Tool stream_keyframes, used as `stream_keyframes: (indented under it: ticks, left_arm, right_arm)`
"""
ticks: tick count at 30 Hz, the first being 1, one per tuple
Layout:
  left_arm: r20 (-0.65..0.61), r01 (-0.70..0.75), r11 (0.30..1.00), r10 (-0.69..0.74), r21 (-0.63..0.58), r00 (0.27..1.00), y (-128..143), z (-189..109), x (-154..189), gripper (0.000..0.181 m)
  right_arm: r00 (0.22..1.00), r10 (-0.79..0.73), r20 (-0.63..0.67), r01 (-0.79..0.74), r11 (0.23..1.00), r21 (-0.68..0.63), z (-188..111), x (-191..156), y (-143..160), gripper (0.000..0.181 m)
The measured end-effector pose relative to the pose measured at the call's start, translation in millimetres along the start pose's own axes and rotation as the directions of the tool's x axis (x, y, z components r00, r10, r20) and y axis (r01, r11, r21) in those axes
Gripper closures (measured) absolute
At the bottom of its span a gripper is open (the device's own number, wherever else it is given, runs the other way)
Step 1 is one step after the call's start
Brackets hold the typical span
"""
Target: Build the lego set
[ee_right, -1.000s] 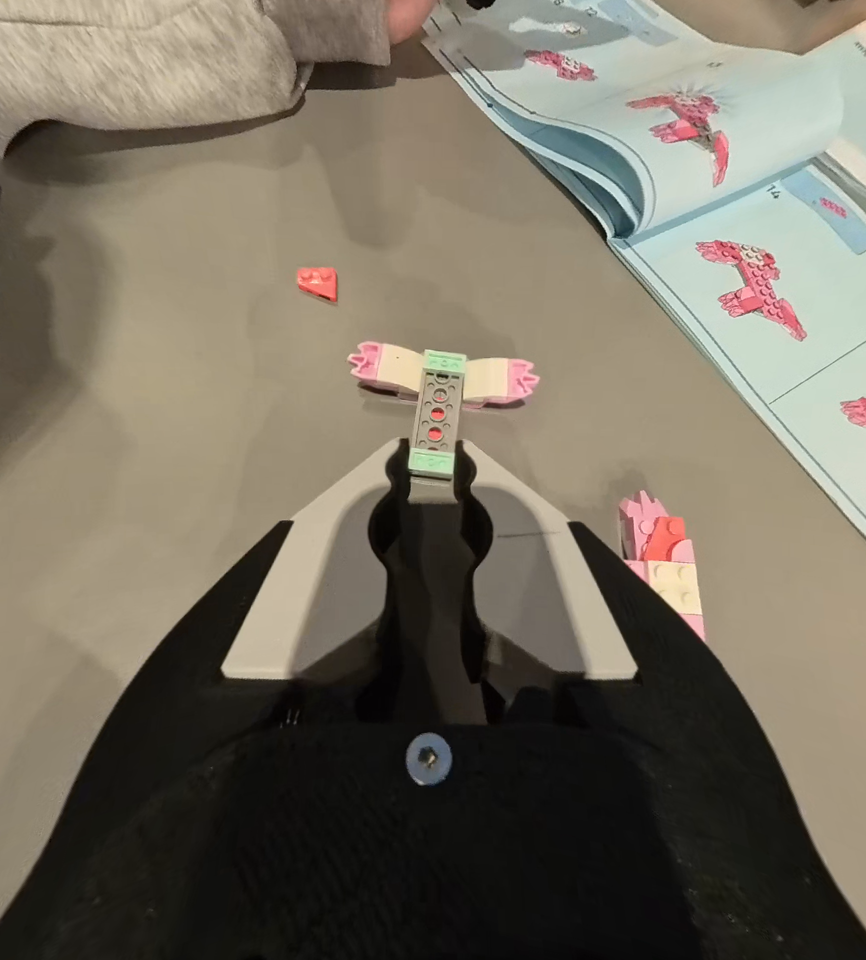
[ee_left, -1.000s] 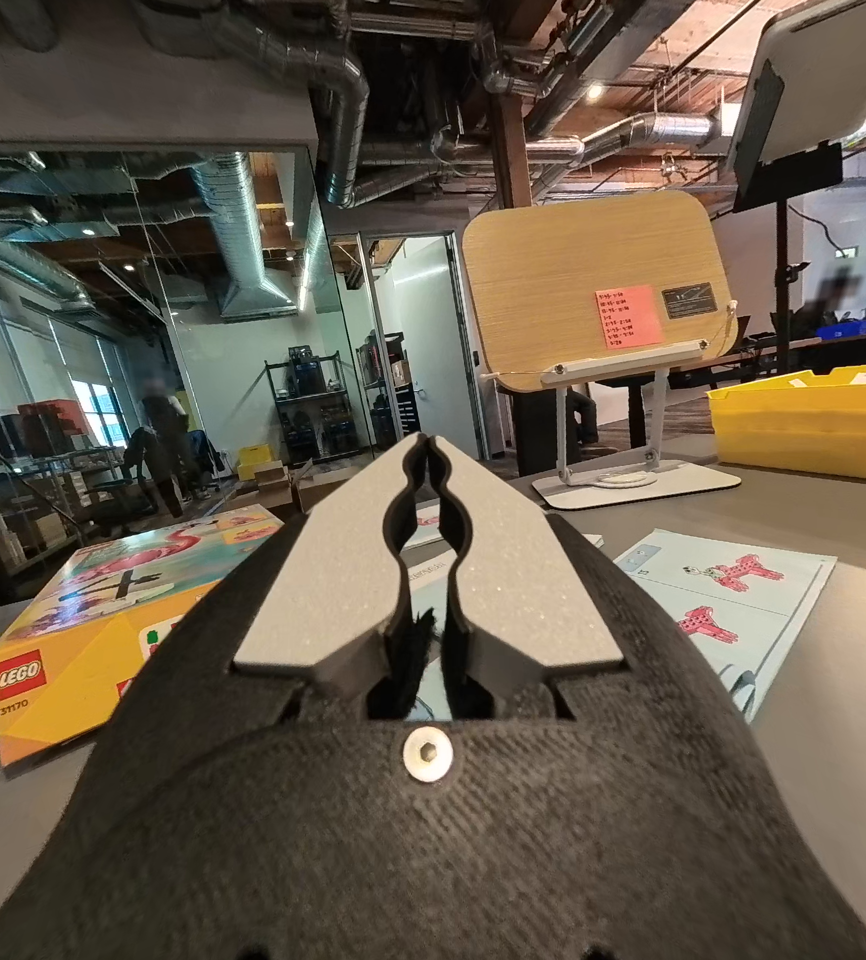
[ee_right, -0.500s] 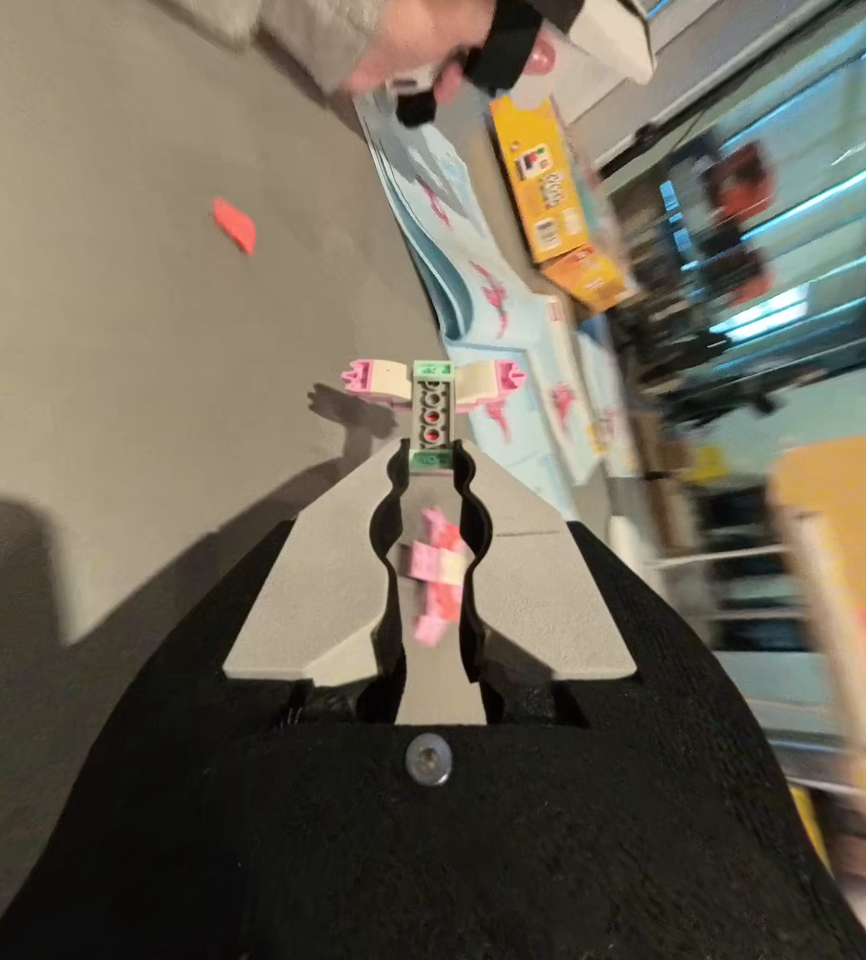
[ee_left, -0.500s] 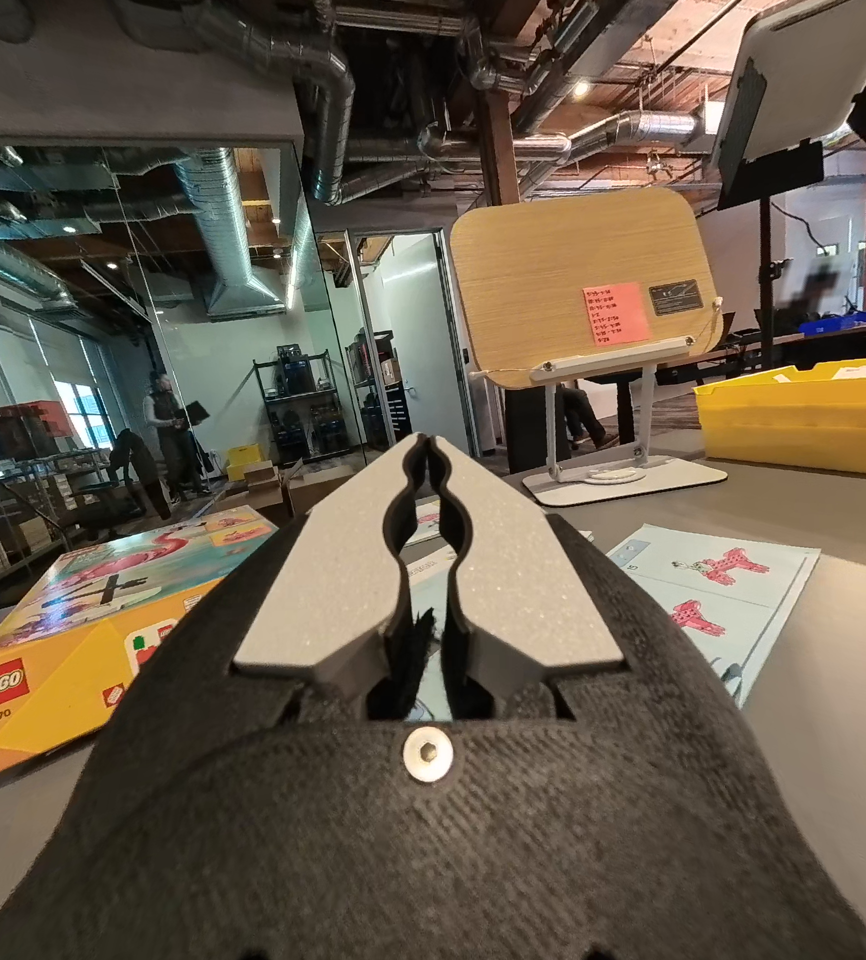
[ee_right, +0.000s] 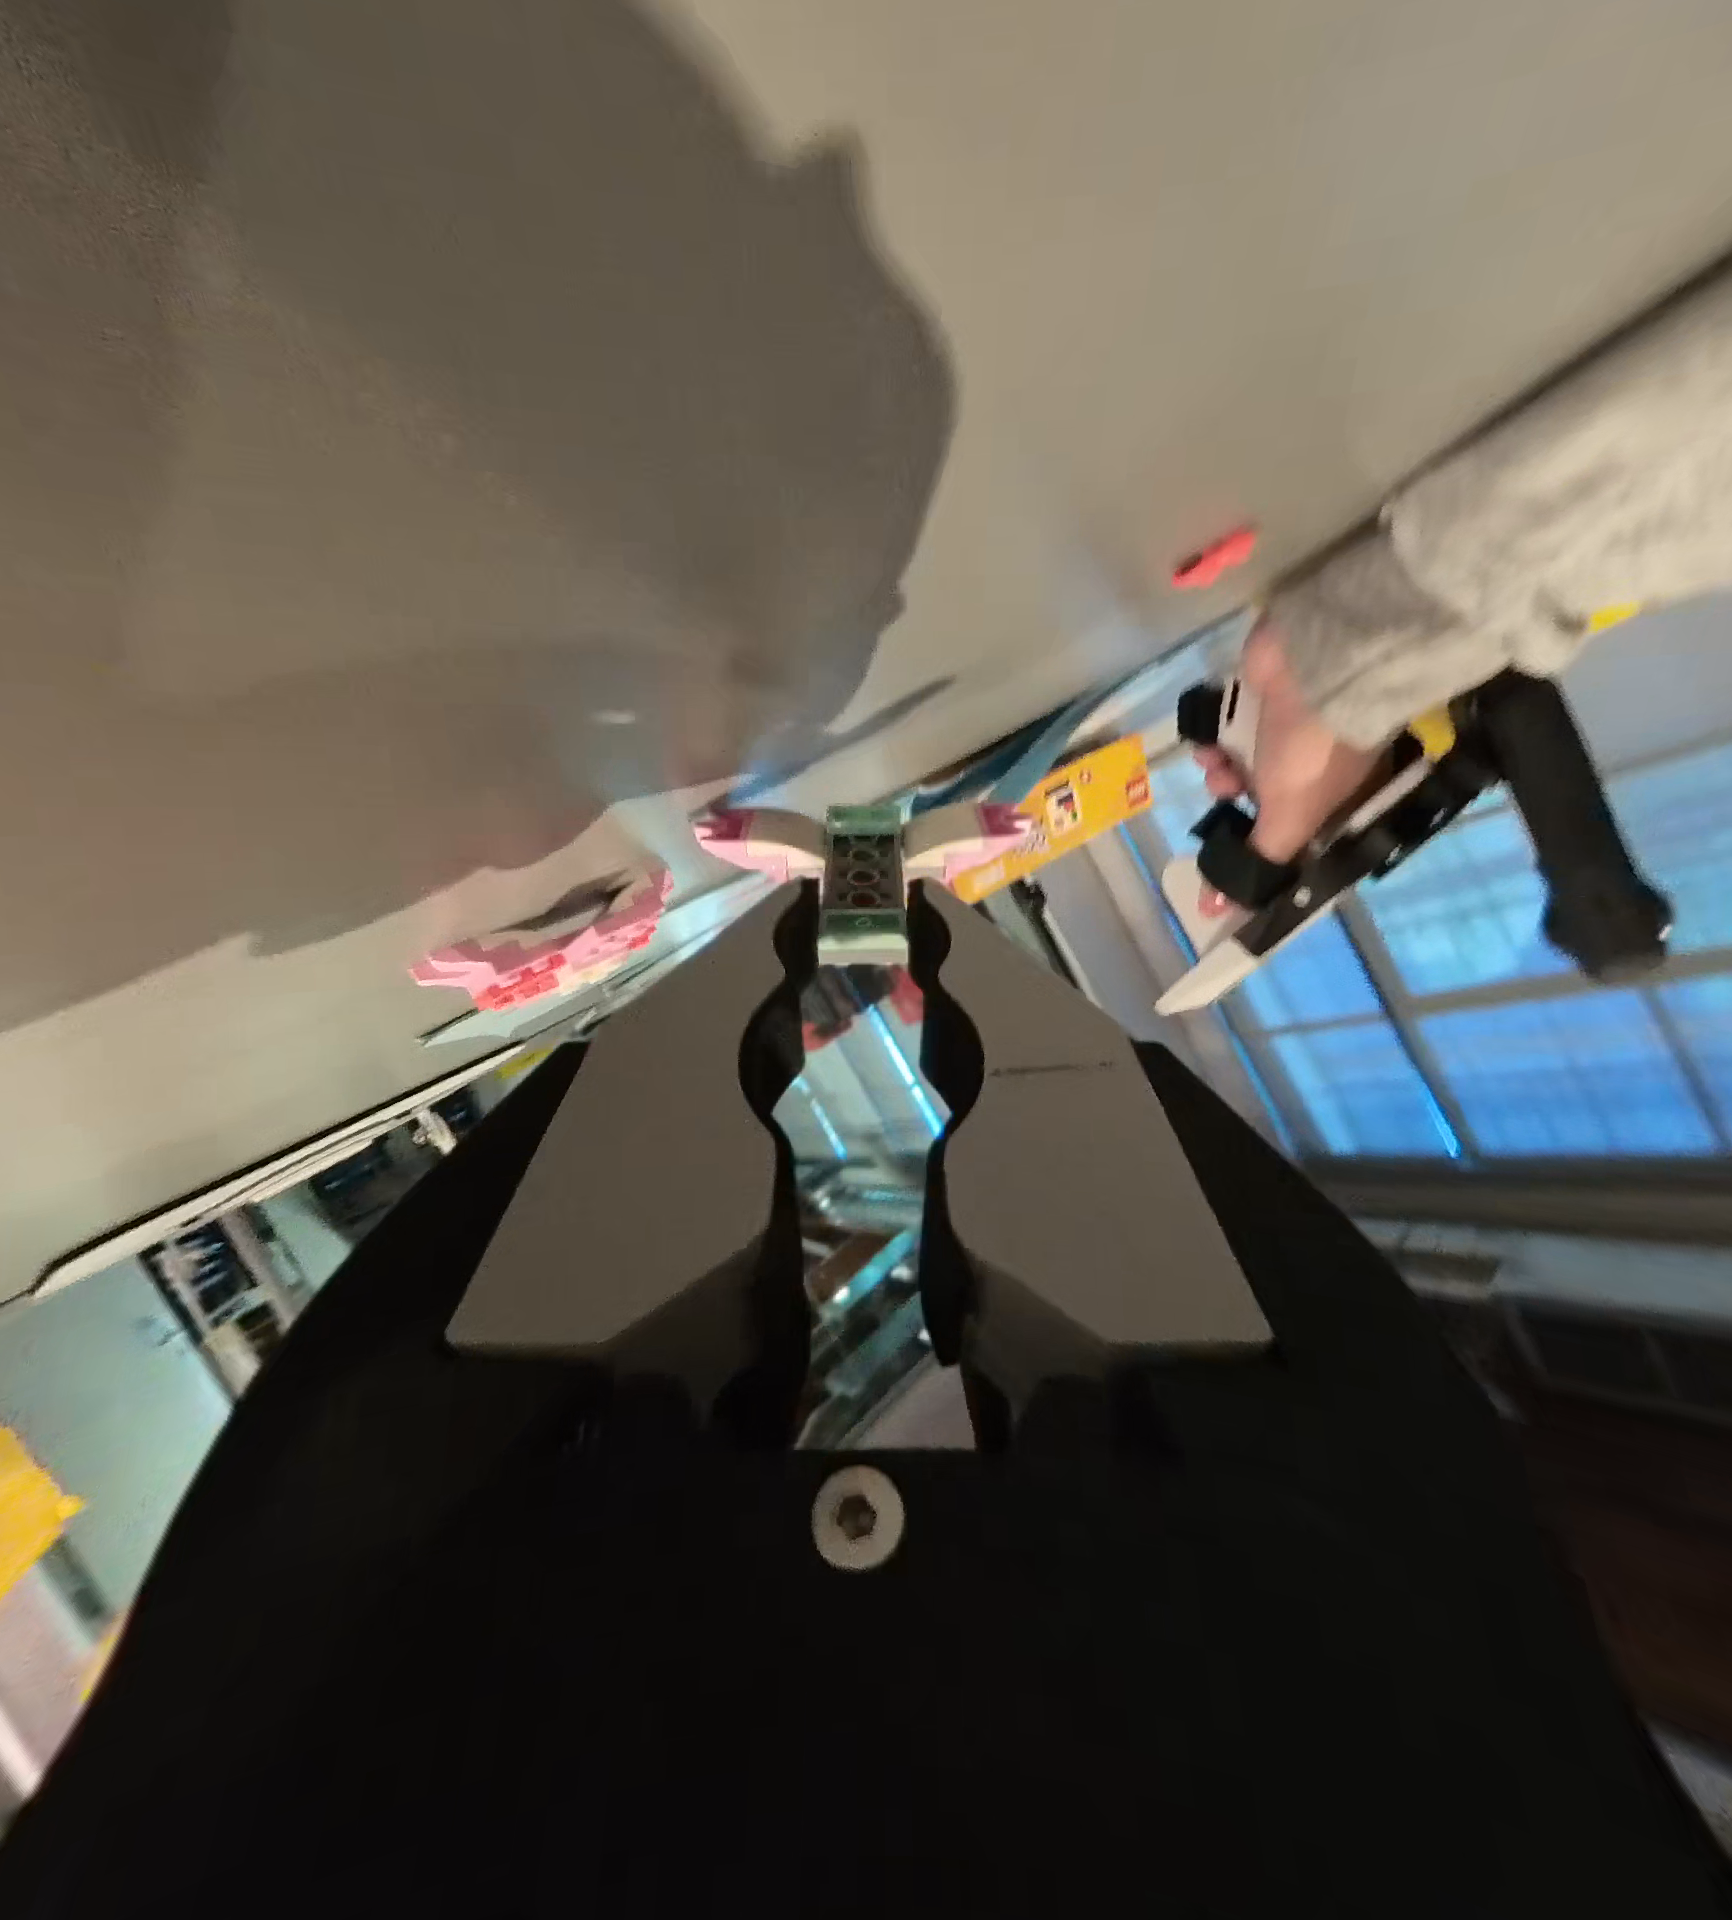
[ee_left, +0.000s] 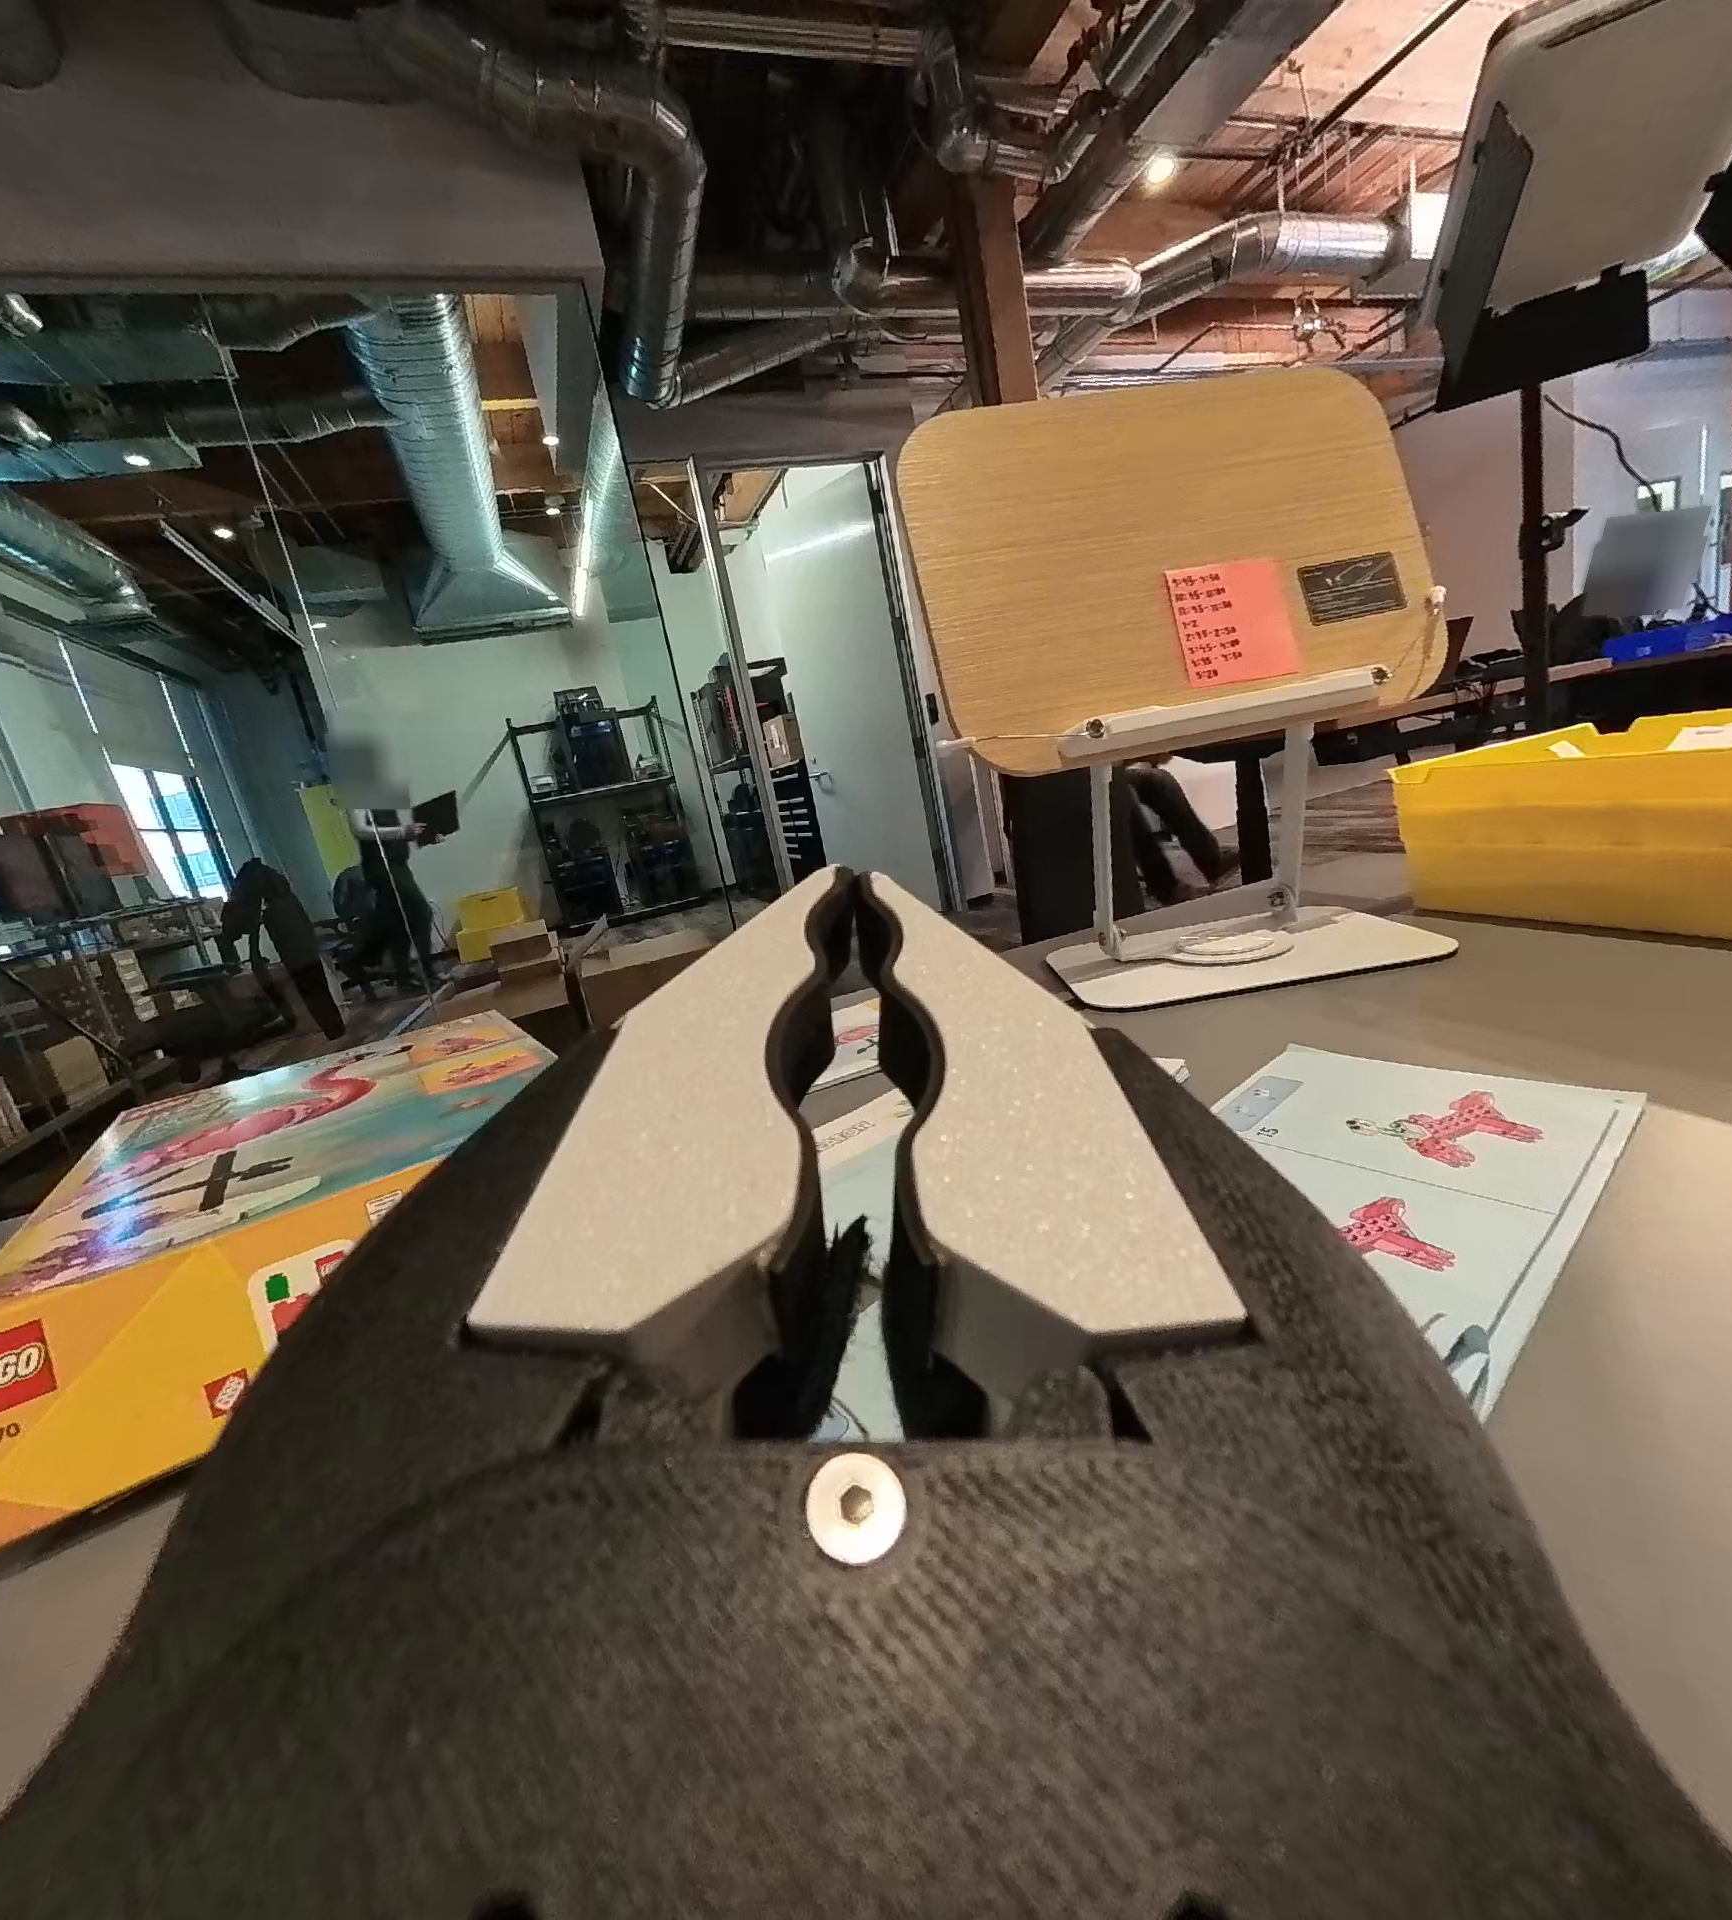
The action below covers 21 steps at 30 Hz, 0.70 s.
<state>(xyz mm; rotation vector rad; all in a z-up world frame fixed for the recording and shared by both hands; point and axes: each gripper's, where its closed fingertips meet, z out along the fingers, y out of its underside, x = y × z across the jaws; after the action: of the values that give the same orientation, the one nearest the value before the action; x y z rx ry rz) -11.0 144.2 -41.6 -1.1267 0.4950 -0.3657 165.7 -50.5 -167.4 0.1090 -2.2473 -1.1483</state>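
One winged lego piece (ee_right: pixel 864 868), long axis along right gripper (ee_right: pixel 863 914) fingers.

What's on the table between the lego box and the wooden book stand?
The open instruction booklet, in the left wrist view, partly hidden behind the left gripper.

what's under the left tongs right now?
Light-blue instruction pages on the grey table show through the gap of the shut left tongs. The tongs' body covers the rest; no bricks are visible there.
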Motion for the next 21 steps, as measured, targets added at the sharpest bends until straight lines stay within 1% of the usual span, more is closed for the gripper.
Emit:
stream_keyframes:
  ticks: [3,6,7,9,11,12,13,14,15,16,17,18,19,20,21]
  left_arm:
    - [-0.004,0.001,1.0,-0.001,0.0,1.0,0,1,1,0.181]
    - [-0.009,0.004,1.0,-0.004,0.002,1.0,0,1,2,0.181]
    - [-0.009,0.003,1.0,-0.003,0.001,1.0,0,1,2,0.181]
    - [-0.008,0.006,1.0,-0.006,0.001,1.0,0,1,2,0.181]
    - [-0.007,0.012,1.0,-0.012,0.002,1.0,0,0,1,0.181]
    - [-0.005,0.013,1.0,-0.013,0.001,1.0,0,0,1,0.181]
    - [-0.003,0.016,1.0,-0.016,0.001,1.0,0,0,0,0.181]
    - [-0.002,0.019,1.0,-0.019,0.003,1.0,0,0,0,0.181]
    - [-0.003,0.021,1.0,-0.021,0.004,1.0,0,0,0,0.181]
    - [-0.002,0.023,1.0,-0.023,0.003,1.0,0,0,0,0.181]
    - [-0.002,0.026,1.0,-0.026,0.003,1.0,0,0,0,0.181]
    - [-0.003,0.028,1.0,-0.028,0.003,1.0,0,0,0,0.181]
    - [-0.003,0.028,1.0,-0.028,0.004,1.0,0,0,-1,0.181]
    - [-0.003,0.029,1.0,-0.029,0.005,1.0,0,0,0,0.181]
    - [-0.003,0.029,1.0,-0.029,0.006,1.0,-1,0,0,0.181]
  right_arm:
    - [0.999,-0.028,0.02,0.027,0.998,0.056,-4,1,-13,0.167]
    - [0.996,0.025,0.08,-0.035,0.991,0.127,-8,-4,-29,0.162]
    - [0.995,0.037,0.094,-0.049,0.991,0.128,-8,-4,-31,0.158]
    - [0.993,0.057,0.102,-0.069,0.991,0.118,-8,-3,-30,0.155]
    - [0.985,0.131,0.116,-0.145,0.982,0.124,-10,-2,-30,0.149]
    - [0.973,0.195,0.122,-0.21,0.969,0.13,-12,0,-29,0.145]
    - [0.951,0.281,0.131,-0.298,0.945,0.133,-13,2,-27,0.143]
    - [0.911,0.388,0.141,-0.406,0.905,0.13,-13,4,-23,0.141]
    - [0.846,0.513,0.147,-0.53,0.84,0.118,-13,7,-18,0.138]
    - [0.744,0.65,0.154,-0.666,0.739,0.1,-11,8,-11,0.135]
    - [0.59,0.79,0.163,-0.806,0.588,0.068,-6,8,-2,0.134]
    - [0.397,0.899,0.183,-0.917,0.398,0.032,0,5,4,0.128]
    - [0.207,0.957,0.202,-0.978,0.211,0.005,7,2,9,0.121]
    - [0.048,0.979,0.197,-0.999,0.05,-0.006,14,0,17,0.118]
    - [-0.078,0.983,0.168,-0.997,-0.08,0.008,20,-2,29,0.117]
